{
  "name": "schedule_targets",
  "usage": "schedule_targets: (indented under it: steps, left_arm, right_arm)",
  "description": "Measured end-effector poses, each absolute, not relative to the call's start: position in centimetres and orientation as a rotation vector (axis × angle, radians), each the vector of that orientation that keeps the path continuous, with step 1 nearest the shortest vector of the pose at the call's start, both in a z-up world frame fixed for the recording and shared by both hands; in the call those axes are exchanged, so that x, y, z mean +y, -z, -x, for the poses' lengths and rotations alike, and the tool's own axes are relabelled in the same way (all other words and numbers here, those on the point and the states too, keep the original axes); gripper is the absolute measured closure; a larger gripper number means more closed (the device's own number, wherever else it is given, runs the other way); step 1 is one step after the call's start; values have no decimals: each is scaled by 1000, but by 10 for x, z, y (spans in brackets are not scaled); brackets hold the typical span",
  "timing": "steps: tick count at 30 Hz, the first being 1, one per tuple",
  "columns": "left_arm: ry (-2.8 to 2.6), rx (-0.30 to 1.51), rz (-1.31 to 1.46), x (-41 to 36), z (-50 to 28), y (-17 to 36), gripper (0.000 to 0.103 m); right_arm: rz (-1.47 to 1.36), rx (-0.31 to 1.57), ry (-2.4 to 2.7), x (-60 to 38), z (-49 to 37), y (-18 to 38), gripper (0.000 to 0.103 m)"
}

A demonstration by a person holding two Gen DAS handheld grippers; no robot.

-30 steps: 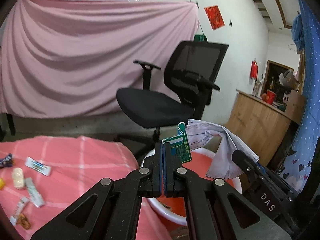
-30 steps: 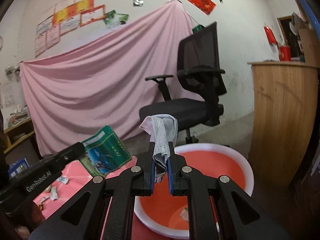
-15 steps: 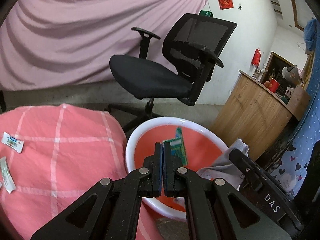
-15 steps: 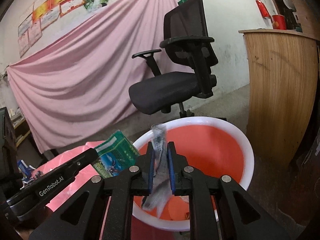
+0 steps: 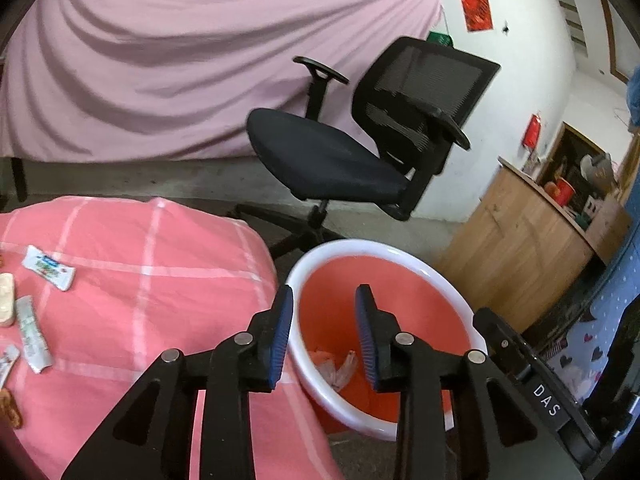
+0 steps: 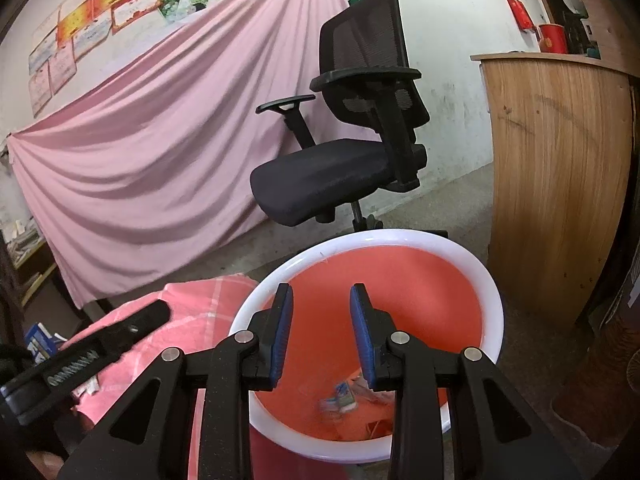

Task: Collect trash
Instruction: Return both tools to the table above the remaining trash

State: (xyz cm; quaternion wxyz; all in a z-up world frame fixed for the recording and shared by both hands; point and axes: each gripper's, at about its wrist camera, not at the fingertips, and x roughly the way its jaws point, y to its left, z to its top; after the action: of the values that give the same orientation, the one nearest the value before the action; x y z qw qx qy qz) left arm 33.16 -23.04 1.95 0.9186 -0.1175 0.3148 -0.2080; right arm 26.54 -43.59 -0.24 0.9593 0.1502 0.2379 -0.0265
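Note:
An orange basin with a white rim (image 5: 404,254) stands on the floor beside the pink checked table; it also shows in the right wrist view (image 6: 490,292). My left gripper (image 5: 324,320) is open and empty above the basin's near edge. My right gripper (image 6: 320,316) is open and empty above the basin. Dropped trash lies at the basin's bottom (image 5: 340,366), and blurred pieces show in the right wrist view (image 6: 340,394). Several wrappers (image 5: 48,268) lie on the pink table (image 5: 160,280) at the left.
A black office chair (image 5: 360,156) stands behind the basin. A wooden counter (image 6: 556,168) is to the right of it. A pink cloth (image 5: 180,60) hangs on the back wall. The other gripper's body (image 5: 532,384) sits at my left gripper's right.
Both grippers have opened over the basin. The green packet left my left gripper and the face mask left my right gripper; both dropped into the basin. Both views tilted downward.

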Motion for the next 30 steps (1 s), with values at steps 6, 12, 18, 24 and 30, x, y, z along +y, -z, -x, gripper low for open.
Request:
schedule_targets:
  steps: [6, 12, 18, 24, 30]
  left_arm:
    - [371, 613, 240, -211, -322, -28, 65]
    - [309, 557, 235, -188, -307, -37, 44]
    - [215, 414, 221, -158, -284, -54, 2]
    - [145, 309, 161, -130, -260, -62, 2]
    - [74, 229, 152, -93, -232, -62, 2]
  right_arm:
    - [-301, 458, 53, -433, -263, -4, 53]
    - [-297, 383, 36, -425, -257, -16, 25]
    - [-246, 296, 9, -405, -248, -30, 3]
    - [-179, 199, -50, -375, -239, -43, 0]
    - [-122, 119, -139, -338, -231, -50, 0]
